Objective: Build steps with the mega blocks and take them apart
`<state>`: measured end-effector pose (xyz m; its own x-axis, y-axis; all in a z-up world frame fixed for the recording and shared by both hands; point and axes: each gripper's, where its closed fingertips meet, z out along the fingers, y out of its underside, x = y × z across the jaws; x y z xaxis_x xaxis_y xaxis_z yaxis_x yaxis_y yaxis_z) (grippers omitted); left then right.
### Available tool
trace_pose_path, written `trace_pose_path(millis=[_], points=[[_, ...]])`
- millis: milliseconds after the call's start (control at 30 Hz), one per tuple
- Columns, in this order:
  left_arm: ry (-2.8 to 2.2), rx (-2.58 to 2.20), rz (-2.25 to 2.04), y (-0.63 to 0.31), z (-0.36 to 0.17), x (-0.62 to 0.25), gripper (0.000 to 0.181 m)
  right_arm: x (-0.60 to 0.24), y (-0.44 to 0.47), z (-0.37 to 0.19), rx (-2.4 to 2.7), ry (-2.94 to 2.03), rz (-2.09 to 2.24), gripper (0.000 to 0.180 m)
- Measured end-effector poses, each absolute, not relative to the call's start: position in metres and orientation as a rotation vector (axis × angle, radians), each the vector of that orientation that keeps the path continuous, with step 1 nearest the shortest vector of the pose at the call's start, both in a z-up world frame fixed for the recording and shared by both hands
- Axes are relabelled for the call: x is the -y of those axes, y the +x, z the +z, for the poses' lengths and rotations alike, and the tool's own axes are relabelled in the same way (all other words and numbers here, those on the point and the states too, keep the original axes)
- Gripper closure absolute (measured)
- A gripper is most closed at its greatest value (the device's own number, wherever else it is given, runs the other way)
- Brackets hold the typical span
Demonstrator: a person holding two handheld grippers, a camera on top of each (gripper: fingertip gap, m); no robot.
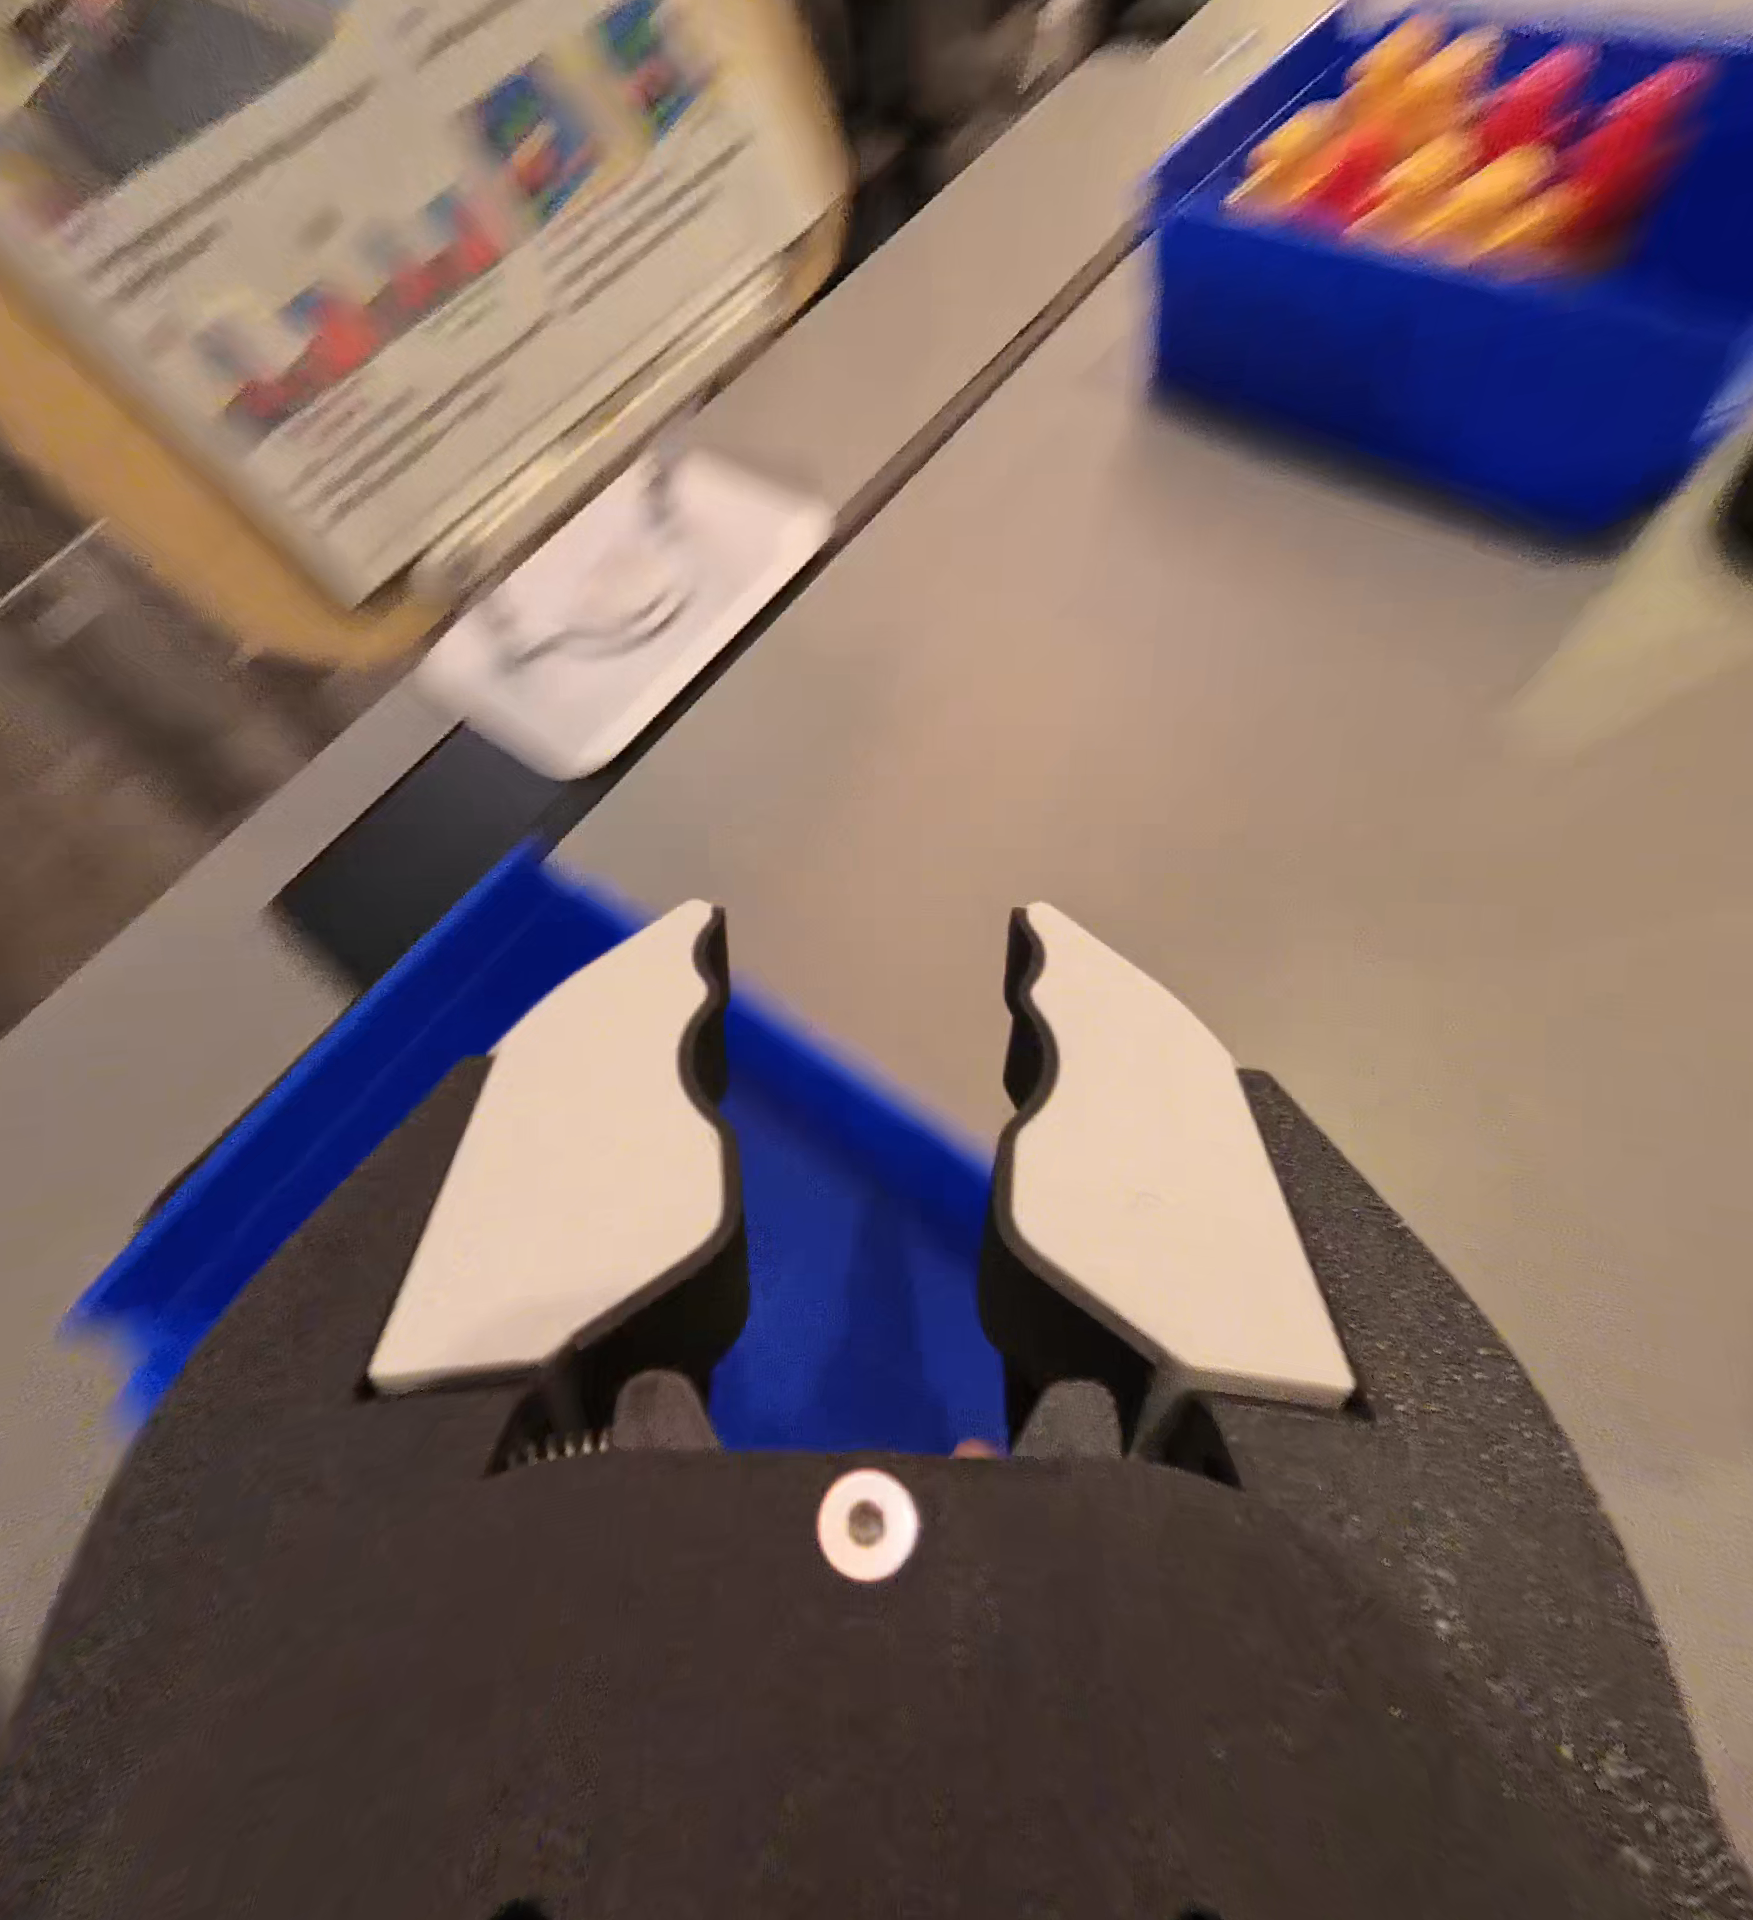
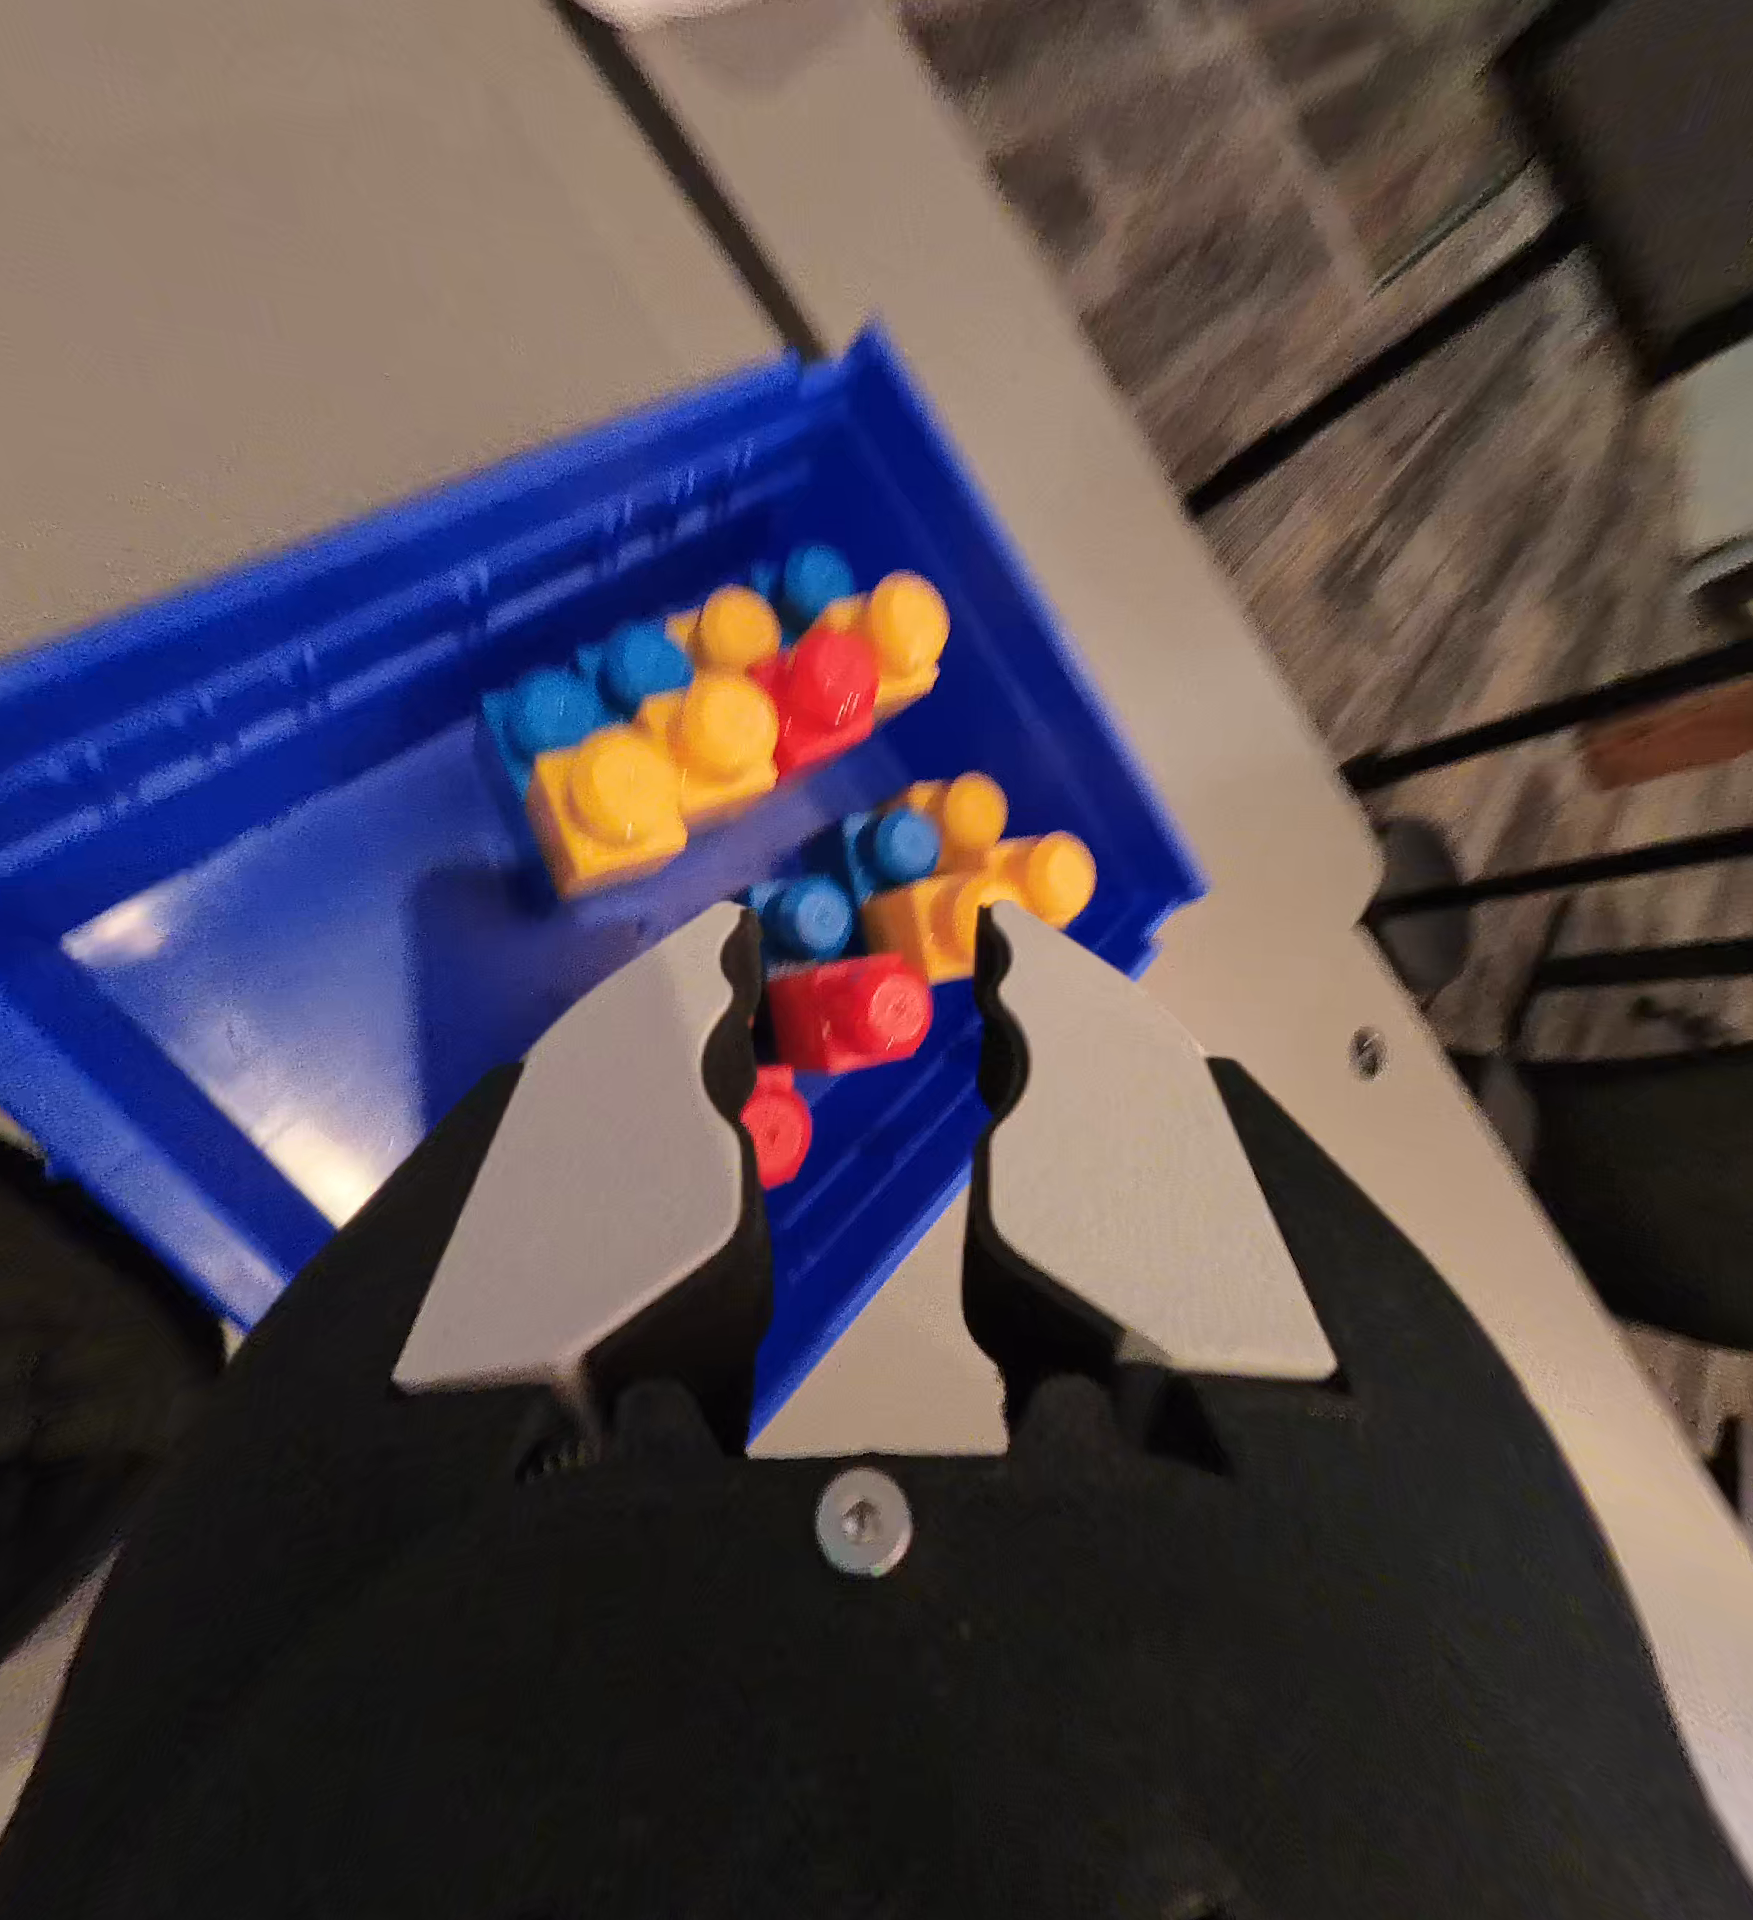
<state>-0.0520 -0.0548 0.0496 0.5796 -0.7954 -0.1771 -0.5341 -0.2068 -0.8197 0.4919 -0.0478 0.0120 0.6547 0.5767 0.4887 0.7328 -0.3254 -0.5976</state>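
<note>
Grey tabletop (image 1: 1111, 727), both views motion-blurred. Left tongs (image 1: 864, 920) parted w/ nothing between, over a blue bin (image 1: 352, 1081) at the near edge. Right tongs (image 2: 864, 914) likewise parted, empty, above a 2nd blue bin (image 2: 228, 727) w/ yellow, red and blue mega blocks (image 2: 716, 717) loose inside. Farther off in left view: that block-filled bin, then a tilted printed sheet (image 1: 384, 260).

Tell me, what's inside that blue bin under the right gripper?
The blue bin holds yellow, blue and red mega blocks. The open right gripper hides part of one red block.
</note>
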Motion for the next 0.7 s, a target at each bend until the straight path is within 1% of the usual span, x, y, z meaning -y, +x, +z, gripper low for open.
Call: trace_pose_path(millis=[67,200,333,433,467,567,700], points=[[-2.034,-1.002,-0.197,-0.1,0.032,0.049,0.128,0.046,0.471,0.037,1.014,-1.905,-0.223,0.139],[-2.211,-0.896,-0.146,-0.147,0.008,0.049,0.128,0.047,0.432,0.062,1.069,-1.754,-0.191,0.139],[-2.271,-0.838,-0.083,-0.153,-0.009,0.03,0.126,0.041,0.413,0.055,1.125,-1.757,-0.188,0.139],[-2.28,-0.694,-0.168,-0.137,-0.027,-0.006,0.126,0.033,0.412,0.043,1.138,-1.808,-0.209,0.139],[-2.293,-0.608,-0.191,-0.134,-0.037,-0.021,0.125,0.03,0.412,0.04,1.14,-1.823,-0.215,0.139],[-2.341,-0.4,-0.189,-0.134,-0.07,-0.055,0.129,0.027,0.409,0.033,1.157,-1.842,-0.213,0.139],[-2.394,-0.324,-0.077,-0.143,-0.104,-0.07,0.127,0.025,0.403,0.032,1.173,-1.835,-0.209,0.139]])
